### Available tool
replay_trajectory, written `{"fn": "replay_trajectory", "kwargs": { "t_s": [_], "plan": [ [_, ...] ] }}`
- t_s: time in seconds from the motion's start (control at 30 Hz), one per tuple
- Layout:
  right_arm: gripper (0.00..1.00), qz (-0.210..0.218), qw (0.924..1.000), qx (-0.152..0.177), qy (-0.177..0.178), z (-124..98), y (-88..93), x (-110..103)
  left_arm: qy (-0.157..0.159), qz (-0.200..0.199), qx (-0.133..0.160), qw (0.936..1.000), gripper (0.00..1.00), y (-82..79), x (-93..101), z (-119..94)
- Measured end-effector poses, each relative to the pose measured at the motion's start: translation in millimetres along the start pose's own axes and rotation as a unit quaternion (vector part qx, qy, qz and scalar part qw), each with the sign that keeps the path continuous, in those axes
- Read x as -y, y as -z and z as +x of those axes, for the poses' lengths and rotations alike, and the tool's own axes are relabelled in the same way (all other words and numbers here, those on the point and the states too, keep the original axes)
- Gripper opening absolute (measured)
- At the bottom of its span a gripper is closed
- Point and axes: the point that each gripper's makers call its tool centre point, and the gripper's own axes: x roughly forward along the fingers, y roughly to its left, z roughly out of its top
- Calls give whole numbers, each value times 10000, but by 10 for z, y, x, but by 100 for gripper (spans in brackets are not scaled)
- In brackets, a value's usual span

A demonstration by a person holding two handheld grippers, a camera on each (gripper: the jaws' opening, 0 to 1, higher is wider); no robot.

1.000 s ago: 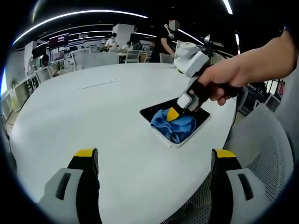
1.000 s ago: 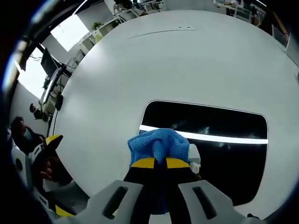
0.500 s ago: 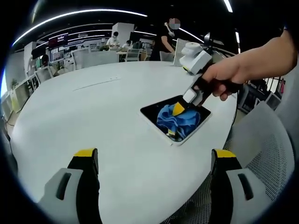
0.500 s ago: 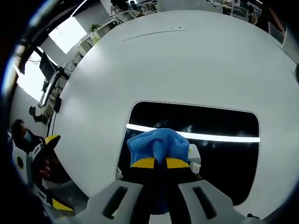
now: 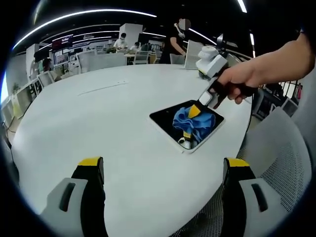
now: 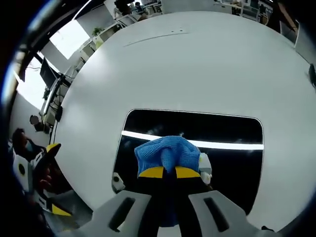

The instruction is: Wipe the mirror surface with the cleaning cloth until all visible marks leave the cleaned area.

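One mirror, wiping under way, finish unconfirmed

Right gripper (image 6: 164, 172) clamped tight on the blue cleaning cloth (image 6: 167, 153), pressing it onto the dark mirror (image 6: 217, 163) flat on the white table (image 6: 187, 64). Seen from the left gripper view: cloth (image 5: 193, 122) bunched on the mirror (image 5: 165, 117) near the table's edge, right gripper (image 5: 194, 111) held down by a hand (image 5: 238, 83). Left gripper (image 5: 163, 168) spread wide, holding nothing, well apart from the mirror. Faint smudges possibly showing on the glass above the cloth; too reflective to tell. Judged mid-task: more passes likely needed, then a check of the whole surface.
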Motion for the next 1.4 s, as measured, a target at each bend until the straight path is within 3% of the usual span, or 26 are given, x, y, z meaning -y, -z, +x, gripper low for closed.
{"fn": "replay_trajectory", "kwargs": {
  "t_s": [1.4],
  "plan": [
    [1,84,9995,111,294,-173,-18,657,-46,-21,-77,10000,99,39,-18,-4]
  ]
}}
